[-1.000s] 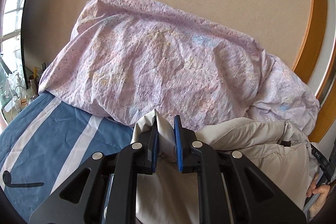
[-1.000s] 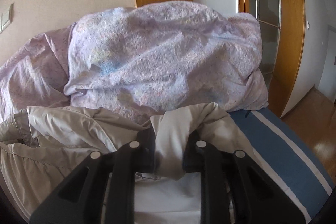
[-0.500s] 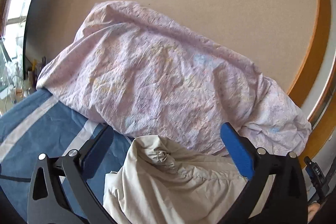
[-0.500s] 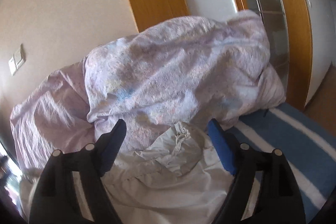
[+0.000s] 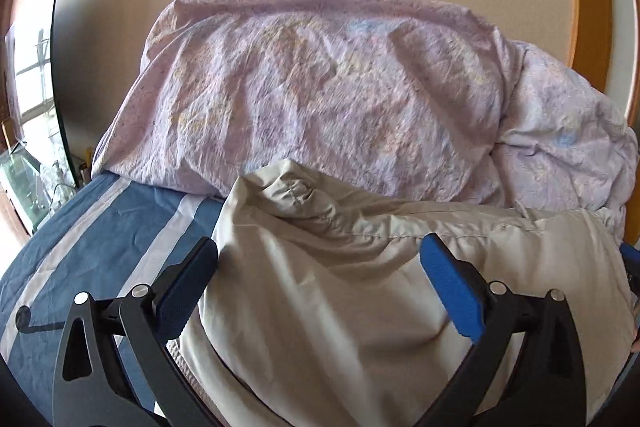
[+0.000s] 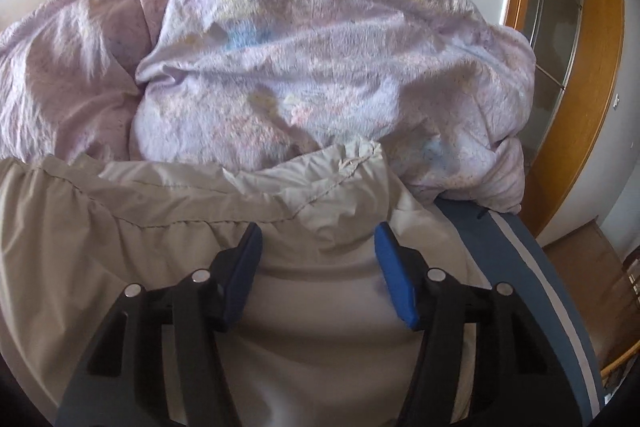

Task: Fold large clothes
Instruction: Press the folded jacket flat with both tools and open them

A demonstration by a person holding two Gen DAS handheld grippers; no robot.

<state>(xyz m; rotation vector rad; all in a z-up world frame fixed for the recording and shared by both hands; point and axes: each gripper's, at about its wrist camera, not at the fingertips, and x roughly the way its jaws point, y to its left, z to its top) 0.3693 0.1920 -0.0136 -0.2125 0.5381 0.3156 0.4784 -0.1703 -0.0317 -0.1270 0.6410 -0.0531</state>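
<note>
A beige jacket [image 5: 320, 307] lies crumpled on the bed, its seamed edge toward the duvet. My left gripper [image 5: 320, 245] hovers over the jacket's left corner with its jaws wide open and the blue pads clear of the cloth. In the right wrist view the same jacket [image 6: 120, 227] fills the lower left. My right gripper [image 6: 318, 231] hangs over its bunched right corner. Its jaws are closing, with a fold of cloth between the pads, which do not press on it.
A lilac duvet [image 5: 320, 87] is heaped against the wall behind the jacket. A blue sheet with white stripes [image 5: 100, 247] covers the bed. A glass tank [image 5: 24, 179] stands at the left, a wooden door frame [image 6: 580, 107] at the right.
Both grippers let go of the jacket's edge and opened, and the cloth dropped onto the bed. Both have sunk closer to it. The right jaws have narrowed since half a second ago.
</note>
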